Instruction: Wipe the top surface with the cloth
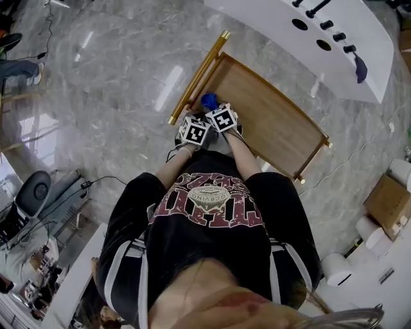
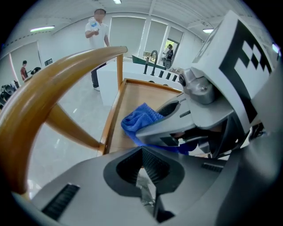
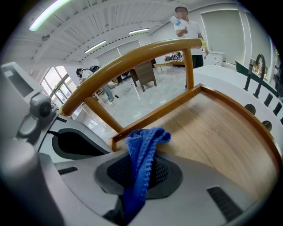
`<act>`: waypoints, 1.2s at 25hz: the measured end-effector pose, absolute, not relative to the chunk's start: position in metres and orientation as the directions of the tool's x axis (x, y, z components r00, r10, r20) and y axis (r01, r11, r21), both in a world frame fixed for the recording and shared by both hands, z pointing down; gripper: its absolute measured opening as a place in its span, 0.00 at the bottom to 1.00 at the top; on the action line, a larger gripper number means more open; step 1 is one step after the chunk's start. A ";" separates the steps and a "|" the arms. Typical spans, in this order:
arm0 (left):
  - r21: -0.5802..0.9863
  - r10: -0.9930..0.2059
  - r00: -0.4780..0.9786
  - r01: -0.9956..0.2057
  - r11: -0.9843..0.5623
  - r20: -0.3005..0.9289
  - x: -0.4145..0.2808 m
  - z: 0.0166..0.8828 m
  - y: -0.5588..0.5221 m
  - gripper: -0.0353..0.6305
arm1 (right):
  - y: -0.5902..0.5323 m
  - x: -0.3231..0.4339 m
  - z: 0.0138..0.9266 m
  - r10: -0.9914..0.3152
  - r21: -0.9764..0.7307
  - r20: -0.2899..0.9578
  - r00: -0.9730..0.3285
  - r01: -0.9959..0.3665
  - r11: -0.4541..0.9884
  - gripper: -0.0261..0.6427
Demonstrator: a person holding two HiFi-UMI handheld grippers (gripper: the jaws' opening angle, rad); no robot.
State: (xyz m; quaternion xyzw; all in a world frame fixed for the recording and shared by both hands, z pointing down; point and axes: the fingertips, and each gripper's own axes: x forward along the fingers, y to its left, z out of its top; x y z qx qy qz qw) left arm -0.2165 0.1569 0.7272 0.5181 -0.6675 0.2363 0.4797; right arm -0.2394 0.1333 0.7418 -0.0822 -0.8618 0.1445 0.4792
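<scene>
Blue cloth (image 3: 142,148) pinched in right tongs (image 3: 139,176), left tongs (image 2: 144,171) closed

The lower end of the blue cloth (image 3: 143,140) is hidden — sunk between the jaws of the right gripper (image 3: 140,174).

Probably an open lab or showroom: marble floor (image 1: 115,77), white sink counter (image 1: 270,19), trailing cable (image 1: 103,180).

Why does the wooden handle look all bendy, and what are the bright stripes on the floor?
Left and right gripper views: the wide-angle lens bows the wooden handle into a curve; head view: it looks straight, and the stripes on the floor are probably glare from lights on the shiny stone.
</scene>
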 end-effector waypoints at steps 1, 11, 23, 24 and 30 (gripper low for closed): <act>0.180 -0.463 -0.002 -0.920 0.348 0.886 -0.215 0.727 0.155 0.12 | 0.132 -0.237 0.741 0.282 -0.330 0.801 -0.528 0.003 0.944 0.14; 0.184 -0.456 0.012 -0.924 0.336 0.890 -0.197 0.729 0.144 0.12 | 0.117 -0.214 0.741 0.257 -0.318 0.801 -0.540 -0.021 0.948 0.14; 0.182 -0.435 0.043 -0.941 0.285 0.900 -0.167 0.733 0.126 0.12 | 0.092 -0.169 0.743 0.214 -0.307 0.804 -0.555 -0.079 0.948 0.14; 0.182 -0.430 0.047 -0.943 0.279 0.902 -0.164 0.733 0.123 0.12 | 0.089 -0.165 0.742 0.214 -0.310 0.804 -0.556 -0.084 0.947 0.14; 0.192 -0.427 0.085 -0.958 0.214 0.900 -0.141 0.736 0.105 0.13 | 0.074 -0.139 0.741 0.191 -0.321 0.804 -0.563 -0.140 0.937 0.14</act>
